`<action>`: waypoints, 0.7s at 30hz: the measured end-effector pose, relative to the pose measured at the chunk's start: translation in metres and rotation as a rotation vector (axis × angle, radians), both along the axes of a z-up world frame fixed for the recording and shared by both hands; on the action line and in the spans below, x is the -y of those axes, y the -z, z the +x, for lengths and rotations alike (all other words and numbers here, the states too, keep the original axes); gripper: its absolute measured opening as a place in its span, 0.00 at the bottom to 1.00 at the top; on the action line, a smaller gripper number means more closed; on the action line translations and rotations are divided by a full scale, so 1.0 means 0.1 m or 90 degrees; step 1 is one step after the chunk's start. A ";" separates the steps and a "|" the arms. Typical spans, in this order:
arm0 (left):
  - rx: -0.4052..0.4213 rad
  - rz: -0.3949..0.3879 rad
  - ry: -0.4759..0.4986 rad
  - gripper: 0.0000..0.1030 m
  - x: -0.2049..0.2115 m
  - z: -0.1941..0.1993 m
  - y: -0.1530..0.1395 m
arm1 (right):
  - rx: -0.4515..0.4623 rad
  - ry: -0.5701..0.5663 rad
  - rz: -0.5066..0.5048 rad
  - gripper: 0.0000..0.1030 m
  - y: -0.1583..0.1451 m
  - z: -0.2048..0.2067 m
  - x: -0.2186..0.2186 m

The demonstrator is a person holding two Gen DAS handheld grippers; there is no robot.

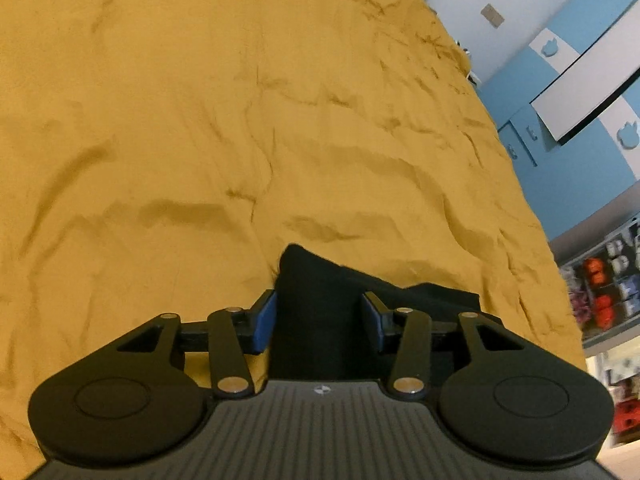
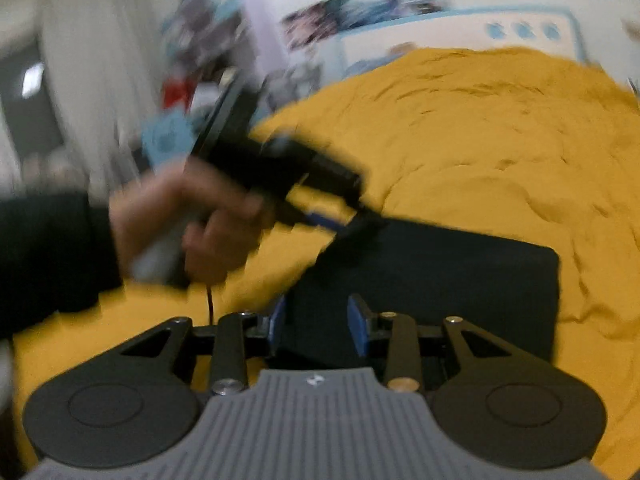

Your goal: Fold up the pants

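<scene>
Left wrist | claw (image 1: 320, 320) astride black pants (image 1: 316, 280) | wrinkled mustard bedspread (image 1: 200, 120) around

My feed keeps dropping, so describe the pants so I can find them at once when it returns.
Start from the wide, wrinkled mustard-yellow bedspread that covers the bed. Near its front edge lies a flat, dark navy, roughly rectangular piece of fabric, the folded pants, with both grippers at its edges. It is the only dark, smooth patch on the yellow cloth.

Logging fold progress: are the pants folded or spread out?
Folded: the pants lie as a compact dark rectangle with straight edges on the yellow bedspread, no separate legs showing.
</scene>
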State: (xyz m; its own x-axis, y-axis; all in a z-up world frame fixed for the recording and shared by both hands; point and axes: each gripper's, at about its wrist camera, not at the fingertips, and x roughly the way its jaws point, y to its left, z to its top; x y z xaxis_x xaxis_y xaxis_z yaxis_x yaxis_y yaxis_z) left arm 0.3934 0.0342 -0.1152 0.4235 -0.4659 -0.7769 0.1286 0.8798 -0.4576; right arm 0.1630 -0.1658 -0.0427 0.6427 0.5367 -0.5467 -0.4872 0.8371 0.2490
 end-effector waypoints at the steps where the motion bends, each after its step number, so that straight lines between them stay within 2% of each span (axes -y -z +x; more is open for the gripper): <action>1: -0.010 -0.004 0.003 0.51 -0.01 0.04 0.02 | 0.004 -0.016 -0.021 0.31 0.04 -0.03 -0.09; 3: -0.020 -0.013 0.009 0.50 -0.04 0.08 0.04 | 0.023 -0.041 -0.062 0.31 0.08 -0.11 -0.23; 5: -0.028 -0.021 0.014 0.49 -0.05 0.12 0.05 | 0.073 -0.065 -0.129 0.36 0.12 -0.18 -0.38; 8: -0.040 -0.026 0.023 0.48 -0.06 0.15 0.07 | 0.153 -0.112 -0.244 0.35 0.23 -0.28 -0.65; 10: -0.044 -0.022 0.032 0.47 -0.05 0.17 0.06 | 0.195 -0.115 -0.312 0.34 0.29 -0.26 -0.79; 12: -0.043 -0.019 0.041 0.41 -0.04 0.18 0.06 | 0.219 -0.107 -0.352 0.27 0.38 -0.24 -0.89; 13: -0.037 -0.018 0.041 0.32 -0.04 0.18 0.05 | 0.232 -0.106 -0.375 0.11 0.43 -0.24 -0.93; 14: -0.032 -0.016 0.037 0.22 -0.04 0.17 0.05 | 0.243 -0.112 -0.394 0.06 0.46 -0.25 -0.95; 16: -0.039 -0.021 0.026 0.15 -0.06 0.19 0.07 | 0.253 -0.132 -0.412 0.00 0.48 -0.30 -0.96; 17: -0.035 -0.024 0.022 0.13 -0.06 0.19 0.06 | 0.251 -0.140 -0.411 0.00 0.45 -0.30 -0.93; 21: 0.025 -0.018 0.026 0.09 -0.02 0.15 -0.06 | 0.236 -0.169 -0.370 0.00 0.29 -0.34 -0.82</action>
State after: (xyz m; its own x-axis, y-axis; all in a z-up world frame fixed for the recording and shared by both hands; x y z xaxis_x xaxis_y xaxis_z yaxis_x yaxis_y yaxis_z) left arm 0.4082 0.0359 -0.1088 0.4334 -0.5056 -0.7460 0.1832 0.8599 -0.4764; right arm 0.1294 -0.0833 -0.0716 0.7290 0.3900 -0.5626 -0.6579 0.6259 -0.4187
